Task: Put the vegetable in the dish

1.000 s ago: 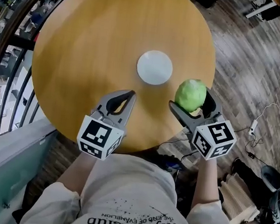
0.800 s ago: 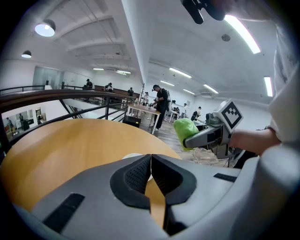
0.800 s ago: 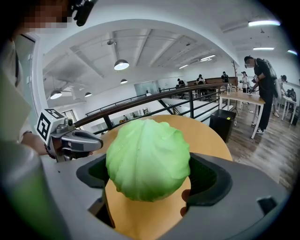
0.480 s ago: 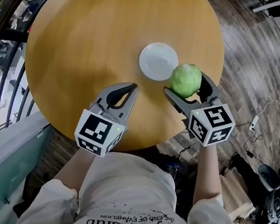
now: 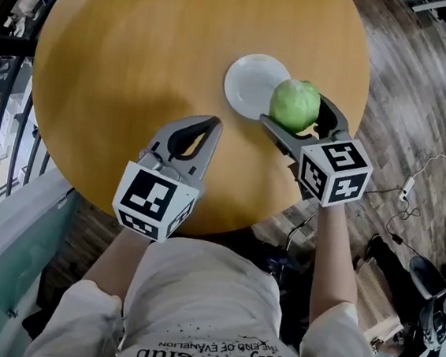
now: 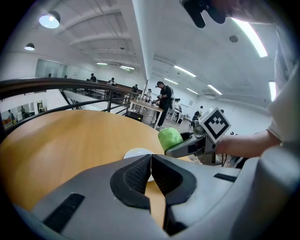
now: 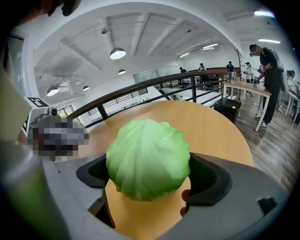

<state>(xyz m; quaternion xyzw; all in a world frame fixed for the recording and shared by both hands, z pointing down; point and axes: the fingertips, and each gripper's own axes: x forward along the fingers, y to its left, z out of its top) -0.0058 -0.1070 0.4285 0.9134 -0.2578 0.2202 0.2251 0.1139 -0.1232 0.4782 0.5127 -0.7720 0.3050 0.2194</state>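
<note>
A pale green cabbage head is clamped between the jaws of my right gripper, held above the table at the right edge of the small white dish. The dish lies flat on the round wooden table and holds nothing. My left gripper hovers over the table's near side, left of the dish, with its jaws shut together on nothing.
The table's edge curves close behind the right gripper, with wooden floor and a cable beyond it. A dark railing runs along the table's left side. People stand at distant desks.
My right gripper has carried the cabbage forward and left, from the table's right edge up to the dish's rim. The left gripper has hardly moved.
</note>
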